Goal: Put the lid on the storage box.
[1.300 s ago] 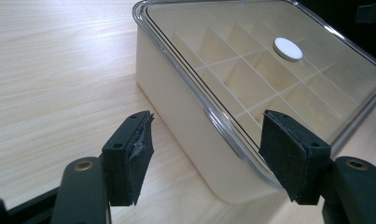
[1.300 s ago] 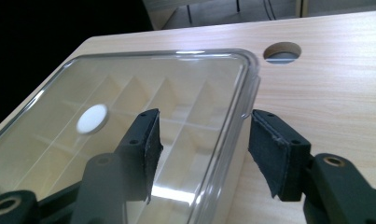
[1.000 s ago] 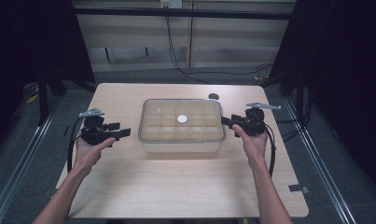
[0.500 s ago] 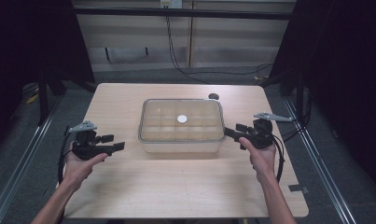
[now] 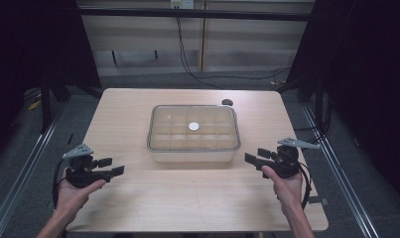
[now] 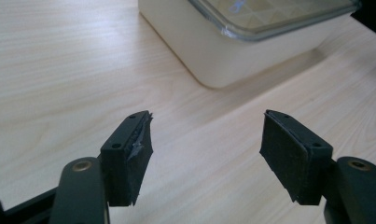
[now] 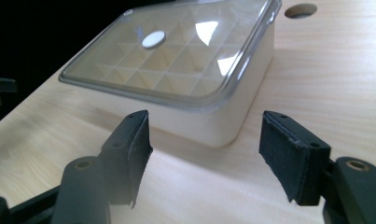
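item: lidded box [image 5: 193, 133], cream body under a clear lid [image 7: 176, 56]; set flat and upright near the middle of the worktop [image 5: 138, 198], slightly toward the far edge. long axis running left to right across the high view, short sides facing the two claws. interior split by a grid of dividers, seen through the lid. small white round disc [image 5: 193, 127] at the centre of the lid.

left claw [image 5: 110, 166]: held in a hand [image 5: 73, 194] at the near left of the worktop, well apart from the box, pointing toward the right and slightly away. released, jaws standing wide, bare wood between them; box corner ahead and to the right in the left gripper view [image 6: 232, 60].

right claw [image 5: 257, 156]: held in a hand [image 5: 287, 191] at the near right, near the box's right front corner but apart from it, pointing left. released, jaws having just been opening, nothing between them.

surroundings: round hole [image 5: 227, 102] in the worktop just beyond the box's far right corner. black cables [image 5: 202, 74] on the floor past the far edge. metal rails [image 5: 24, 168] along both sides. open wood between each claw and the box.
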Demonstrator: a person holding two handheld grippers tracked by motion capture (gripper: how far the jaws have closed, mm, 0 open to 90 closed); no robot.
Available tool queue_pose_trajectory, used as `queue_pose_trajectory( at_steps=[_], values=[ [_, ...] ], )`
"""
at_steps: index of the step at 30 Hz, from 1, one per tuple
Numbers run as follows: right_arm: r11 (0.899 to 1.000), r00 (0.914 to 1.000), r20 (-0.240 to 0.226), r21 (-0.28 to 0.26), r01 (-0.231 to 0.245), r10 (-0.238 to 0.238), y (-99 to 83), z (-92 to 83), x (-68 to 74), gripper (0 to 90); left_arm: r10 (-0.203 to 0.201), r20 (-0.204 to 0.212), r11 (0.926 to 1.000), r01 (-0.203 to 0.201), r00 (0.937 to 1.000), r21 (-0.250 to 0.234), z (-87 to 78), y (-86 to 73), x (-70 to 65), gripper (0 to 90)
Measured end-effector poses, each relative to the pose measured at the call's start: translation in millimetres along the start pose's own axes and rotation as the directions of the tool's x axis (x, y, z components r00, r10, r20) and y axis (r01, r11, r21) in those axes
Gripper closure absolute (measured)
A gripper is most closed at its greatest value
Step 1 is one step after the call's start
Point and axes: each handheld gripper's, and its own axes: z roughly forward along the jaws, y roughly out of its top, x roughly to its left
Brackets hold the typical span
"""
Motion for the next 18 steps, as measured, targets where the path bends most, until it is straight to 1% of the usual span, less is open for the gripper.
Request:
queue_pose_trajectory(
  at_steps=[2, 4, 5, 6, 7, 8, 10, 11, 12, 13, 15, 16, 17, 18],
  values=[
    [1.000, 1.0000, 0.007, 0.006, 0.003, -0.003, -6.1, -2.7, 0.2, 33.5, 0.005, 0.006, 0.9999, -0.005, 1.0000, 0.016, -0.9, -6.6, -3.6, 33.5],
    [1.000, 1.0000, 0.008, 0.014, -0.001, 0.001, -14.7, -6.5, 2.1, 33.5, 0.013, -0.002, 0.9998, -0.013, 0.9999, 0.016, -3.0, -13.0, -7.3, 33.5],
    [1.000, 0.9999, 0.013, 0.018, 0.005, -0.005, -18.6, -7.8, 3.3, 33.5, 0.016, -0.004, 0.9997, -0.016, 0.9999, 0.016, -4.3, -16.2, -8.7, 33.6],
    [1.000, 0.9997, 0.020, 0.021, 0.011, -0.011, -22.4, -9.1, 4.8, 33.5, 0.005, -0.010, 0.9999, -0.005, 0.9999, 0.010, -5.8, -20.6, -10.9, 33.8],
    [1.000, 0.9995, 0.029, 0.023, 0.015, -0.015, -26.9, -11.3, 6.4, 33.5, 0.004, -0.009, 0.9999, -0.004, 0.9999, 0.011, -6.2, -22.2, -11.6, 33.8],
    [1.000, 0.9994, 0.031, 0.022, 0.017, -0.017, -28.8, -12.1, 6.7, 33.5, -0.006, -0.002, 0.9998, 0.006, 1.0000, 0.020, -7.0, -25.9, -13.5, 33.7],
    [1.000, 0.9994, 0.033, 0.027, 0.009, -0.010, -37.0, -16.3, 8.0, 33.4, 0.001, 0.004, 0.9998, -0.001, 1.0000, 0.018, -9.5, -31.0, -17.7, 33.5],
    [0.999, 0.9992, 0.037, 0.031, 0.009, -0.011, -40.5, -18.2, 8.6, 33.2, 0.003, 0.009, 0.9997, -0.003, 1.0000, 0.025, -10.5, -32.6, -18.8, 33.1],
    [0.999, 0.9992, 0.039, 0.033, 0.009, -0.011, -42.9, -19.8, 8.8, 33.1, -0.004, 0.012, 0.9998, 0.004, 0.9999, 0.021, -12.1, -35.4, -21.5, 33.0],
    [0.999, 0.9992, 0.039, 0.035, 0.008, -0.010, -46.9, -22.7, 9.1, 33.0, -0.002, 0.001, 0.9997, 0.002, 1.0000, 0.023, -12.9, -38.0, -23.8, 32.6],
    [0.999, 0.9990, 0.045, 0.031, 0.005, -0.006, -51.7, -27.1, 8.7, 32.4, 0.016, -0.001, 0.9992, -0.016, 0.9999, 0.037, -13.2, -43.0, -26.4, 30.6],
    [1.000, 0.9987, 0.050, 0.022, -0.003, 0.001, -54.9, -30.2, 7.4, 32.2, 0.005, -0.008, 0.9994, -0.005, 1.0000, 0.035, -12.9, -45.4, -26.5, 31.2],
    [1.000, 0.9984, 0.056, 0.014, -0.005, 0.004, -57.9, -32.1, 5.7, 31.9, -0.004, -0.004, 0.9993, 0.004, 1.0000, 0.037, -12.6, -46.2, -25.9, 31.1],
    [1.000, 0.9981, 0.061, 0.008, -0.010, 0.009, -60.2, -33.0, 4.2, 31.5, -0.004, -0.002, 0.9992, 0.004, 1.0000, 0.039, -11.0, -47.0, -25.3, 31.0]
  ],
)
